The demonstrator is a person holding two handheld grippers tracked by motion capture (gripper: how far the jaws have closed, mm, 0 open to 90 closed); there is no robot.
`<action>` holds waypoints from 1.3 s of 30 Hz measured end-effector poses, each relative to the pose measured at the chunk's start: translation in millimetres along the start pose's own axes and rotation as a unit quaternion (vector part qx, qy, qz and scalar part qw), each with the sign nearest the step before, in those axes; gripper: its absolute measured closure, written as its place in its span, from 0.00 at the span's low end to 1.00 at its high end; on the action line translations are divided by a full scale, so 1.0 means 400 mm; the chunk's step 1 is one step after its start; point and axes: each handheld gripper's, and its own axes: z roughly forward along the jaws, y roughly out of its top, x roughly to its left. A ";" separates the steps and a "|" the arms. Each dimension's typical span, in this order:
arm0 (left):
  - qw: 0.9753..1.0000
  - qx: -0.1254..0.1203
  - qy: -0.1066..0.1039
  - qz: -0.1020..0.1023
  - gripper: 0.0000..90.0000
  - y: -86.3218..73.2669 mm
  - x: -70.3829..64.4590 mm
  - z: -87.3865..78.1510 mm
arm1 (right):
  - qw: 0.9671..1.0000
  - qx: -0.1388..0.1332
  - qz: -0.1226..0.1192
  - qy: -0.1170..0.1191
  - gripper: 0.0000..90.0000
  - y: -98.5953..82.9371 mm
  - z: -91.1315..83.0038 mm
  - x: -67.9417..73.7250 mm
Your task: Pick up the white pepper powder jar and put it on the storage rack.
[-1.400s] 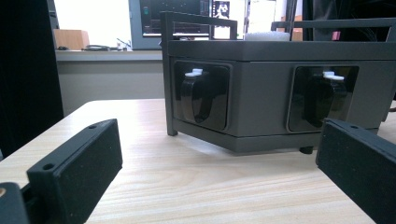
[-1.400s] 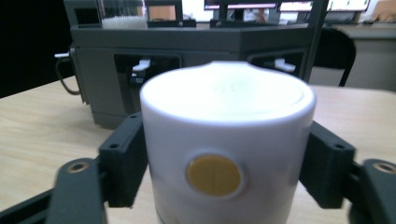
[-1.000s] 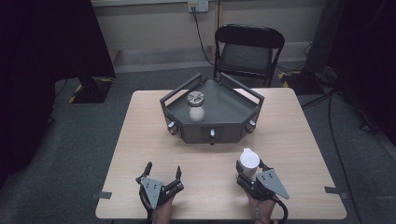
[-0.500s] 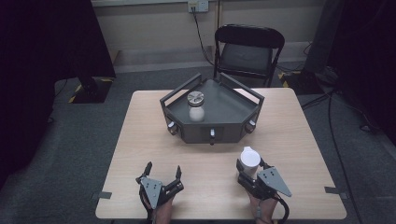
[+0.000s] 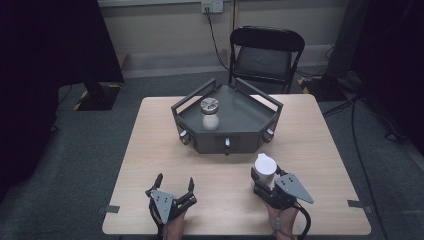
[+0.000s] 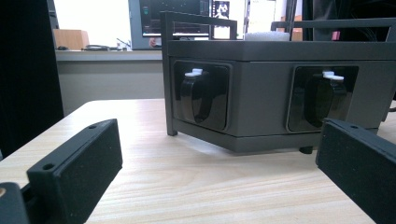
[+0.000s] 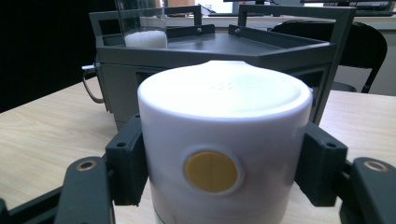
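Observation:
A white cup (image 5: 264, 167) (image 7: 224, 149) with a yellow dot stands upside down on the table near the front right, and my right gripper (image 5: 265, 181) (image 7: 224, 158) is shut on its sides. My left gripper (image 5: 174, 183) (image 6: 210, 172) rests near the table's front left, open, with nothing between its jaws. A dark grey angular tray box (image 5: 240, 140) (image 6: 261, 93) (image 7: 219, 51) sits at the table's middle back. On it stands a glass jar (image 5: 210, 114) (image 7: 141, 23) with a metal lid and white contents.
The box front carries several knobs or latches (image 6: 201, 95) (image 5: 227, 145). A black folding chair (image 5: 265, 55) stands behind the wooden table (image 5: 150, 145). Cables (image 5: 370, 125) run across the floor at the right. Bare tabletop lies between my grippers and the box.

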 end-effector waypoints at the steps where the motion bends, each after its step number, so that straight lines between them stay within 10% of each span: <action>1: 1.000 0.000 0.000 0.000 0.00 0.000 0.000 0.000 | 1.000 -0.001 0.000 0.002 0.34 0.004 0.001 -0.001; 39: 1.000 0.000 0.000 0.000 0.00 0.000 0.000 0.000 | 0.998 -0.017 -0.019 0.057 0.34 0.147 0.078 -0.020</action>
